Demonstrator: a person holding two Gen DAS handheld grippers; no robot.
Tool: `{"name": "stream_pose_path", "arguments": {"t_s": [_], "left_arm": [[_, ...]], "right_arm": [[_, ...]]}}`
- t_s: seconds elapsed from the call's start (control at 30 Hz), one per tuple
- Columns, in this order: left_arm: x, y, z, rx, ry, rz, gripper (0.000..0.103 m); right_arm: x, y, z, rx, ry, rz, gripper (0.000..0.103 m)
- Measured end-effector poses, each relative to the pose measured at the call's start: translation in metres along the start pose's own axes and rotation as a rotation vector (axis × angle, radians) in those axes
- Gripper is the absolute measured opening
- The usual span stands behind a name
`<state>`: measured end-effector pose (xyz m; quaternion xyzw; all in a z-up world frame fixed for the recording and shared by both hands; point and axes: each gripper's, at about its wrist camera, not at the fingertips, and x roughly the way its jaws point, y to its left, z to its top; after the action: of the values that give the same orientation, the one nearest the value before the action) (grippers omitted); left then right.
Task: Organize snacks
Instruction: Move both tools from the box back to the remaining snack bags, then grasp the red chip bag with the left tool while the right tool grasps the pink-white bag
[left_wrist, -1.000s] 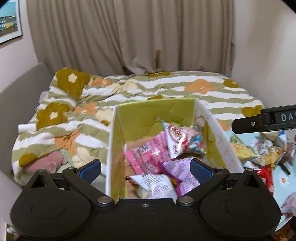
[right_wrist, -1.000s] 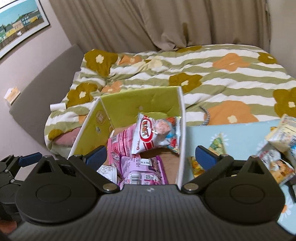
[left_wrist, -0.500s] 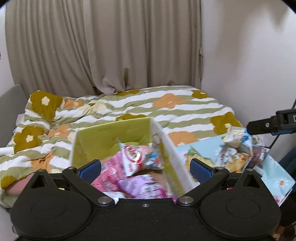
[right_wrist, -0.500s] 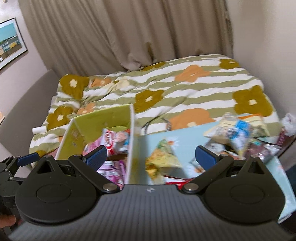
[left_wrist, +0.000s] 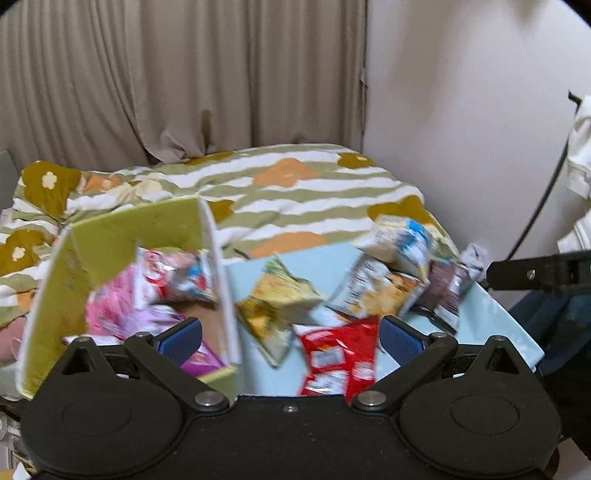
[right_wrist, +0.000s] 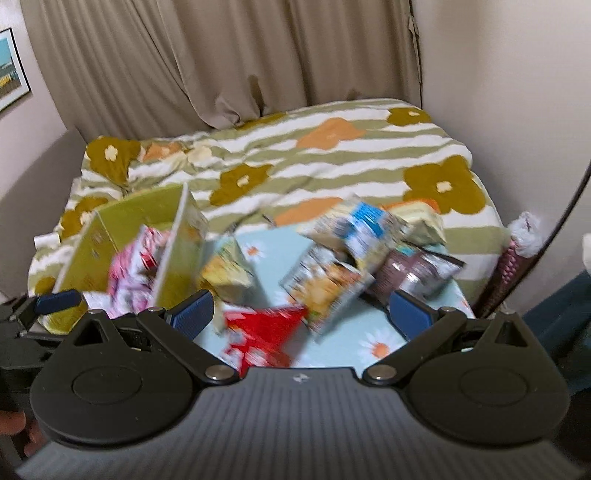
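Hovering with both the left gripper (left_wrist: 290, 338) and right gripper (right_wrist: 301, 312) fingers spread apart, gripping nothing. Lying loose on the pale blue worktop (right_wrist: 343, 347): red packet (left_wrist: 338, 360), yellow packet (left_wrist: 275, 299). Sitting in the green box (left_wrist: 122, 236): pink packets (left_wrist: 110, 310).

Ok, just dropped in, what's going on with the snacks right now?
Both claws are open and empty. The left claw and right claw hover over loose snack packets on a light blue tray, with a red packet nearest. The green box beside the tray already holds a few pink packets. Several packets remain to be moved. The pictures are blurred, so both claws seem to be moving.
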<state>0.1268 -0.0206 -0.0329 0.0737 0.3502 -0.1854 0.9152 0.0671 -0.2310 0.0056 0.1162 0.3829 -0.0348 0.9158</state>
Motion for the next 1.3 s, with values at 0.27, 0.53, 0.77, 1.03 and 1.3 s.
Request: {"name": "stream_pose_path", "arguments": {"t_s": [0.27, 0.53, 0.77, 1.03, 1.3], "left_arm": [[0.041, -0.040, -0.029, -0.023, 0.037, -0.016, 0.103], [0.103, -0.049, -0.047, -0.050, 0.083, 0.027, 0.103], [0.152, -0.048, -0.056, -0.052, 0.144, 0.051, 0.101], [0.177, -0.047, -0.064, -0.032, 0.213, 0.008, 0.081], [0.173, -0.043, -0.066, -0.027, 0.216, -0.002, 0.070]], "right_arm": [[0.029, -0.044, -0.045, -0.008, 0.116, 0.020, 0.103], [0.076, -0.061, -0.085, -0.023, 0.221, 0.034, 0.103], [0.113, -0.059, -0.102, -0.037, 0.297, 0.063, 0.103], [0.129, -0.058, -0.107, -0.053, 0.346, 0.076, 0.103], [0.138, -0.056, -0.110, -0.074, 0.385, 0.076, 0.092]]}}
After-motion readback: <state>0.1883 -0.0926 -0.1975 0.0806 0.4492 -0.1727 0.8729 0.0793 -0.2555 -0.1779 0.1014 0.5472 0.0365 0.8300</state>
